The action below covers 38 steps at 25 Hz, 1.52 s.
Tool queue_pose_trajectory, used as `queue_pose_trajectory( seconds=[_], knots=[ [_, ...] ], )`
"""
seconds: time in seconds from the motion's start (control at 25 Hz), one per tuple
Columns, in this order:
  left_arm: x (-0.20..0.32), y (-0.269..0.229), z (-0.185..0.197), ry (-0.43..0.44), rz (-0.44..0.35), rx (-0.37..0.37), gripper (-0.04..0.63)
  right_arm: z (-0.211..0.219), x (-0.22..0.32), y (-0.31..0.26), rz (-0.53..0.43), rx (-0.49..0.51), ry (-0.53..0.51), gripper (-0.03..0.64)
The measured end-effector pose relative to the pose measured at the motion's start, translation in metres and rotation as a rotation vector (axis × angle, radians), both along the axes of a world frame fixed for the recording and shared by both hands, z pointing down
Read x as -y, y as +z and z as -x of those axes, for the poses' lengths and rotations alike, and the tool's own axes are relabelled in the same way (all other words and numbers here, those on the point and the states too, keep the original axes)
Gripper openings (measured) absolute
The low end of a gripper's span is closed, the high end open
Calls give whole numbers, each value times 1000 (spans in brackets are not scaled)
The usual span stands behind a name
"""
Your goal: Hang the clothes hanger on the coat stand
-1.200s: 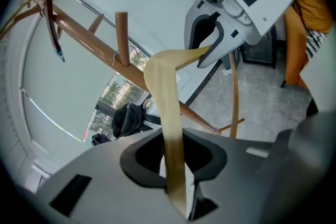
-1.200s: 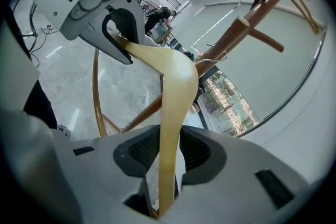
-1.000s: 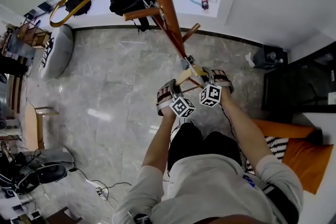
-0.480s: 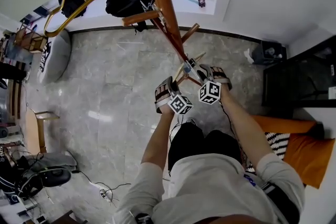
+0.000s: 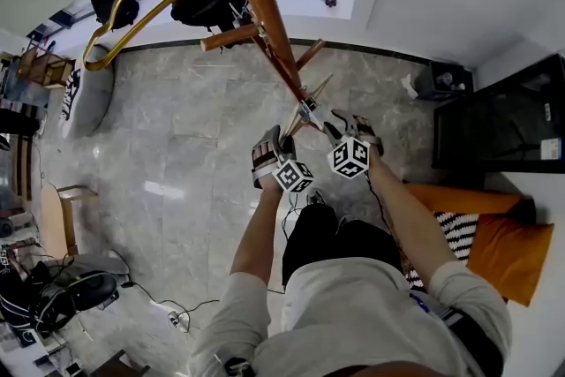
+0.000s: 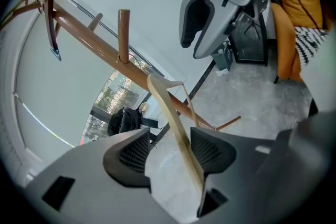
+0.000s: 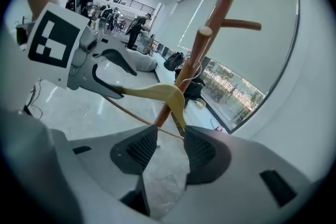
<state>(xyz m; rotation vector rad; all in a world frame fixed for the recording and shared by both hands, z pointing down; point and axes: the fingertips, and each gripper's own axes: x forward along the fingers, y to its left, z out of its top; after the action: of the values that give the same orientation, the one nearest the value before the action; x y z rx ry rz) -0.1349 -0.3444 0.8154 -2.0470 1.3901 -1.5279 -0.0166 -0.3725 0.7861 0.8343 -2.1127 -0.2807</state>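
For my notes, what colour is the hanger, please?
The hanger is pale yellowish wood, clearest in the left gripper view.

- No words, brands or numbers are legible anywhere.
- Left white marker cube point(image 5: 292, 176): black-and-white square code pattern, no letters.
- Right white marker cube point(image 5: 350, 158): same kind of pattern.
- Small white label point(image 5: 550, 149) on the black cabinet point(image 5: 494, 115), right: too small to read.
- Dark print on the white beanbag point(image 5: 84, 97), far left: illegible.

Grey marble floor point(image 5: 194, 154), pale beanbag point(image 5: 81, 97) at left, loose cables point(image 5: 177, 317)
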Motion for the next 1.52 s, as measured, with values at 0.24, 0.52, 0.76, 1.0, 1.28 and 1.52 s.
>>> queue_pose_trajectory(
  seconds=[0.24, 0.52, 0.76, 1.0, 1.28, 1.52],
  knots=[
    [-29, -24, -7, 0, 52, -48, 235, -4, -23, -38, 88, 186, 96, 161],
    [-53, -66, -14, -95, 32, -248, 235, -12, -44, -81, 125, 349, 210, 160],
    [-73, -102, -25, -186, 3, -472, 222, -23, -68, -119, 84, 478, 264, 123],
    [-102, -131, -38, -246, -40, -624, 136, -36, -94, -151, 59, 573, 307, 44],
    [-134, -161, -51, -286, -97, -744, 23, -48, -126, -171, 92, 643, 321, 8],
    [-162, -215, -64, -286, -157, -831, 9, -56, -159, -209, 32, 660, 293, 5]
  ],
)
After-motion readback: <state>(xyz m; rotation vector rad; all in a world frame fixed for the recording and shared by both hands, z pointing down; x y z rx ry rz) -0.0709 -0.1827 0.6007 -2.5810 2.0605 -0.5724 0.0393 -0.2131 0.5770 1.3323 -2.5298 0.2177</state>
